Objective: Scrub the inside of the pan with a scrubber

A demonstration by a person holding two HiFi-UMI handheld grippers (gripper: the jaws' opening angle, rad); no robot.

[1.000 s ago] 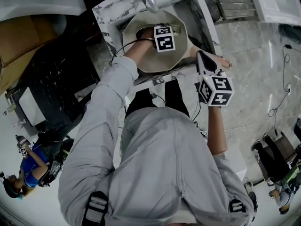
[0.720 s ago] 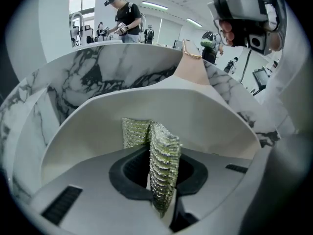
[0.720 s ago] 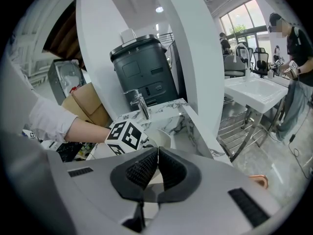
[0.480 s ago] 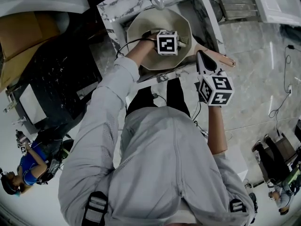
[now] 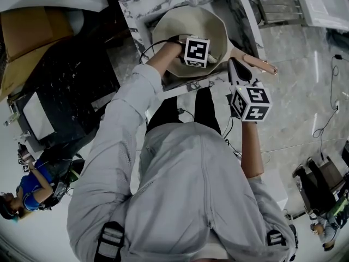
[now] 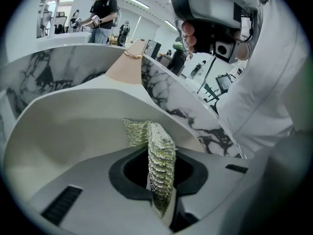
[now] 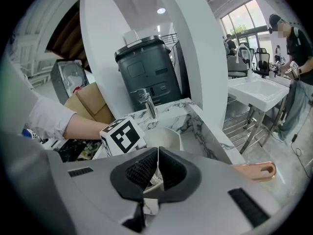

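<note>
Cream faceted pan (image 5: 180, 26) wall: press glittery green mesh scrubber (image 6: 160, 155), pinched in left claw (image 6: 161, 190), flat in overlapping circles; right claw (image 7: 156, 173) shut, empty.

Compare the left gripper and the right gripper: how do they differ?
The left gripper pinches the scrubber inside the pan; the right gripper appears to clamp the pan's rim by the handle. The left gripper reaches into the pan, the right gripper sits at its edge. Both are shut.

Head cam looks steeply down, pan (image 5: 174, 23) at 12 o'clock; left gripper cam v. close inside it, right gripper cam at its rim; all share pan.
</note>
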